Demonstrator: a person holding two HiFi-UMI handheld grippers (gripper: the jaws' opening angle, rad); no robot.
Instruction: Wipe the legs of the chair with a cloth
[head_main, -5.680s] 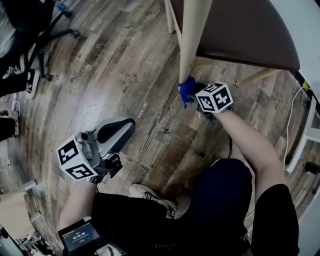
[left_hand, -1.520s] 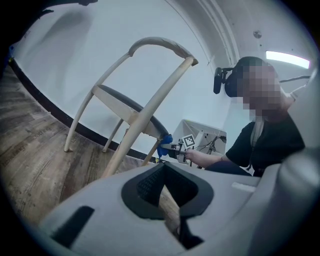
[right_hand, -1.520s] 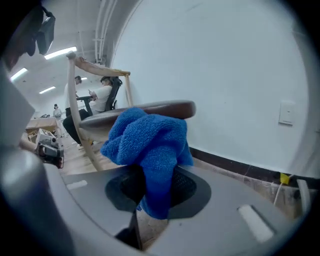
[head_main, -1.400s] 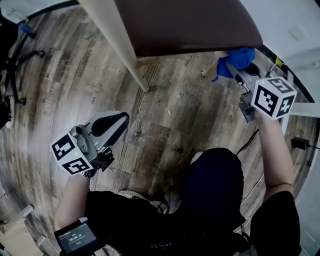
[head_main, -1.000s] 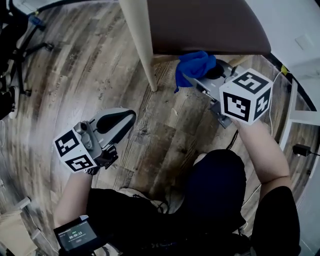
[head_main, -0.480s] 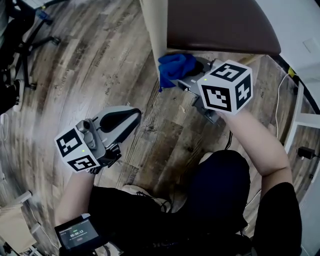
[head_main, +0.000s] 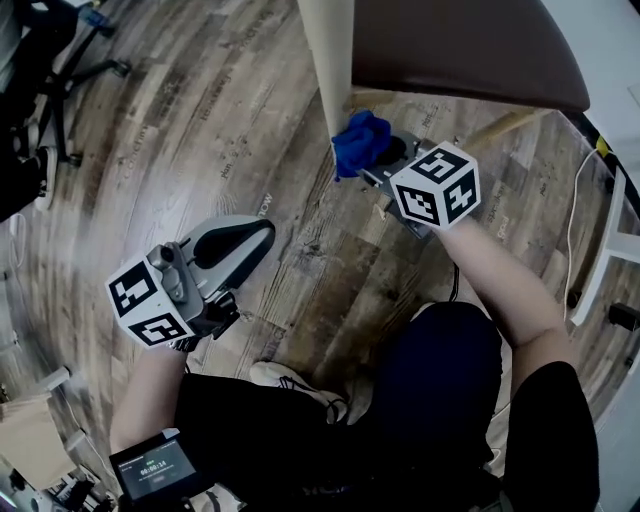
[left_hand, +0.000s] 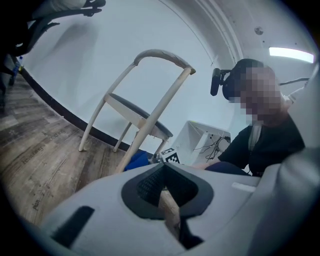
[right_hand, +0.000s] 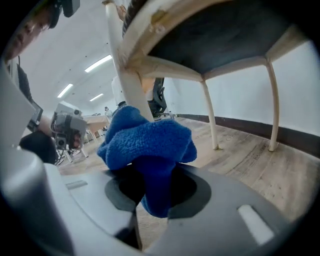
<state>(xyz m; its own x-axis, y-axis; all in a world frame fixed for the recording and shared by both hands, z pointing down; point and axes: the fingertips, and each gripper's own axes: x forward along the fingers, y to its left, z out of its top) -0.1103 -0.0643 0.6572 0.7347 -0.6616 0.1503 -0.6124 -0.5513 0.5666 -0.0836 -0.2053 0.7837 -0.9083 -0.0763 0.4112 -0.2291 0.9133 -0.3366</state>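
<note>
1. While your right gripper (right_hand: 157, 187) is clamped on the fluffy blue fabric cloth (right_hand: 150, 142), the wad bulges just above its jaws.
2. Directly beyond the cloth rises the pale cream wooden chair leg (right_hand: 131, 87), apparently touching it.
3. Your left gripper (left_hand: 167, 187) has its jaws together on nothing; the dark-seated chair (left_hand: 137, 114) stands well ahead of it on the grey-brown wood-plank floor (left_hand: 45, 160).

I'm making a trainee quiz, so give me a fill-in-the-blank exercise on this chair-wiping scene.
The right tool is shut on a fluffy ____ cloth.
That cloth meets a cream wooden ____ of the dark-seated chair.
The left tool, jaws together, holds ____.
Missing words: blue; leg; nothing.
</note>
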